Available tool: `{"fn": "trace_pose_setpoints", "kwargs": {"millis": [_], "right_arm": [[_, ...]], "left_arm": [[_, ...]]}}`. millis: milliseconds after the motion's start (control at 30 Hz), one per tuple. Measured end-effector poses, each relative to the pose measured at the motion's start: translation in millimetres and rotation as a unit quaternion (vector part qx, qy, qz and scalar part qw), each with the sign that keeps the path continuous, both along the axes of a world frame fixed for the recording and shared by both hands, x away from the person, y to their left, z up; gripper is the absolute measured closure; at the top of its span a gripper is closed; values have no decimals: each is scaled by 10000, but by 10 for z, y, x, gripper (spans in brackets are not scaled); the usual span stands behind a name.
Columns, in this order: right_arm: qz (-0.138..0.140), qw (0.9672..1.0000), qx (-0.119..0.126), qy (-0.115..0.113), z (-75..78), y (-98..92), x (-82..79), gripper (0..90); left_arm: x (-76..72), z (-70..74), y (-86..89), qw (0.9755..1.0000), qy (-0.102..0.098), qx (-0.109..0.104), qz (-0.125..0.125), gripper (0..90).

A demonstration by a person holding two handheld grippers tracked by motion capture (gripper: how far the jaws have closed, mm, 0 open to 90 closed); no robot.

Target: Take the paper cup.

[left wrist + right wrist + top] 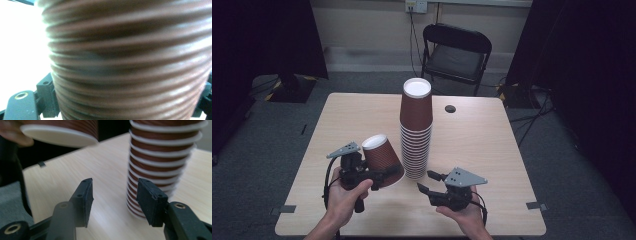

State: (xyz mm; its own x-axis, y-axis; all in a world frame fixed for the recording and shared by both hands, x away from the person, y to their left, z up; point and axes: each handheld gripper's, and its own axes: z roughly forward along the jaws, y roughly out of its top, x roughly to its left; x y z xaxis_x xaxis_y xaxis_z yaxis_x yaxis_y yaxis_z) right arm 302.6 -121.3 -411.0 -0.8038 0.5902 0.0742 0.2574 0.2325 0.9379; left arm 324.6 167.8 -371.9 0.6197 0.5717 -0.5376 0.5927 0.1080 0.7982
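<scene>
My left gripper [384, 175] clamps single brown cup [382, 159], lifted, tilted, white base toward far left, rim near right, just left of cup stack [416, 132]. Cup axis slants across table, not upright. My right gripper [429, 182] sits near right of stack foot, jaws parted, nothing between them; stack lies just far-left of its tips. Right hand nearer stack. Pale wood table [477, 145], bare otherwise. Beyond: folding chair [456, 52], grey carpet, dark curtains.
</scene>
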Motion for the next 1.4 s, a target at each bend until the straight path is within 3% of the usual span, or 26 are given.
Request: {"fn": "trace_pose_setpoints", "kwargs": {"millis": [133, 233, 467, 633, 800, 867, 1000, 1200, 1400], "right_arm": [[77, 9996, 128, -241, 56, 111, -3, 489], [134, 9988, 179, -441, 81, 185, -13, 488], [128, 9951, 432, -879, 131, 307, 1, 456], [116, 9916, 554, -1165, 130, 396, 27, 506], [82, 9877, 691, -1401, 110, 499, 46, 588], [23, 9877, 716, -1388, 108, 539, 54, 603], [-52, 9833, 849, -1609, 120, 589, 70, 626], [-119, 9775, 987, -1858, 130, 650, 62, 648], [-182, 9770, 1132, -1797, 136, 662, 83, 718]], "left_arm": [[-4, 13, -8, 9998, 127, -145, -57, 134], [0, 29, -3, 9989, 232, -387, -114, 135], [-6, 53, 1, 9976, 386, -564, -119, 134], [-22, 53, -32, 9969, 485, -613, -44, 134], [-16, 52, -56, 9951, 628, -740, -185, 134], [-7, 46, -56, 9943, 697, -775, -205, 135], [-7, 48, -60, 9920, 826, -916, -251, 136], [-40, 61, -92, 9917, 822, -943, -304, 135], [-55, 46, -130, 9916, 807, -939, -377, 128]]}}
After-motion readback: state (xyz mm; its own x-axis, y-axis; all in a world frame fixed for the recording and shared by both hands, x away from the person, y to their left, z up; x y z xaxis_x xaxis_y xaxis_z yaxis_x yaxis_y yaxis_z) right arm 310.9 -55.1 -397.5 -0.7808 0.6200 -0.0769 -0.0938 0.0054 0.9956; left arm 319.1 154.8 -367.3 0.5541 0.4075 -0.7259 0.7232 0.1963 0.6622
